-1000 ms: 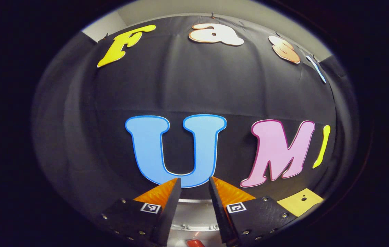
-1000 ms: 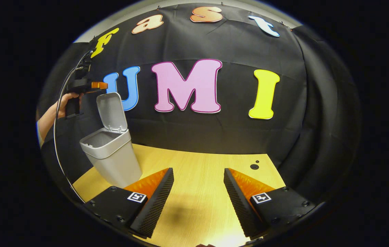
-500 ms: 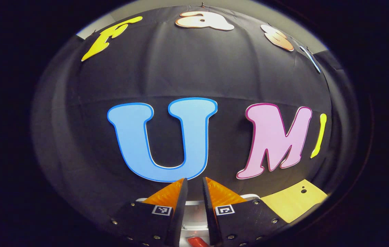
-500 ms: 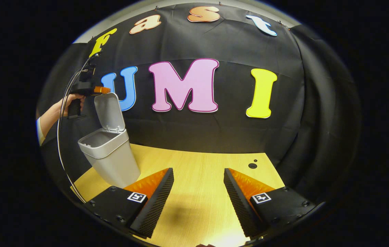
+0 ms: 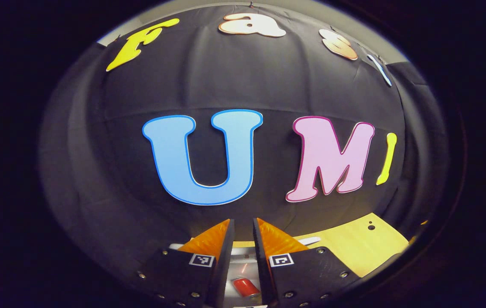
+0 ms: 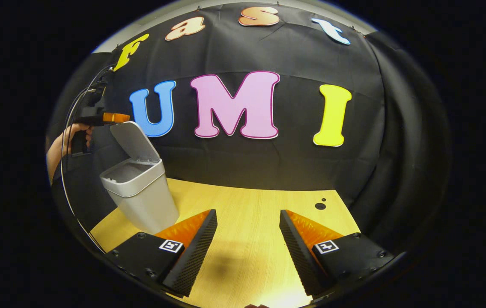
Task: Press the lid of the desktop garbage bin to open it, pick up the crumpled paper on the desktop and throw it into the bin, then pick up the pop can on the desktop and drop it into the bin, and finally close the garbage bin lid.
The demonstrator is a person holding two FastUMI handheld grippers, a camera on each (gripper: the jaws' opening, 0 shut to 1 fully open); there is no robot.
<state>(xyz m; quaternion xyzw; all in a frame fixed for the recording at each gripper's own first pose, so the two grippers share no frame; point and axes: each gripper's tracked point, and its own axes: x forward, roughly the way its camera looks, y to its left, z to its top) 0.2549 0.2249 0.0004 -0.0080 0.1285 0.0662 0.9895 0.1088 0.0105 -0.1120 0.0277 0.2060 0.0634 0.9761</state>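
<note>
The grey desktop bin (image 6: 144, 205) stands at the table's left end, and its lid (image 6: 133, 139) leans forward, partly lowered over the mouth. My left gripper (image 6: 112, 117) rests against the lid's top edge, held by a hand (image 6: 69, 139). In the left gripper view that gripper (image 5: 243, 222) has its fingers drawn close with only a thin slit and nothing between them. Below them a red pop can (image 5: 246, 287) lies inside the bin, with the pale lid edge (image 5: 309, 241) beside it. My right gripper (image 6: 245, 214) hovers open over the bare wood.
The wooden table (image 6: 260, 201) stretches right of the bin, with a small dark hole (image 6: 320, 206) near its far right corner. A thin cable (image 6: 65, 179) hangs from the left gripper. Black cloth walls close in behind and on the right.
The left gripper's fingers closed from a wider gap to a thin slit. The lid has tipped from upright to leaning forward. The right gripper has barely moved.
</note>
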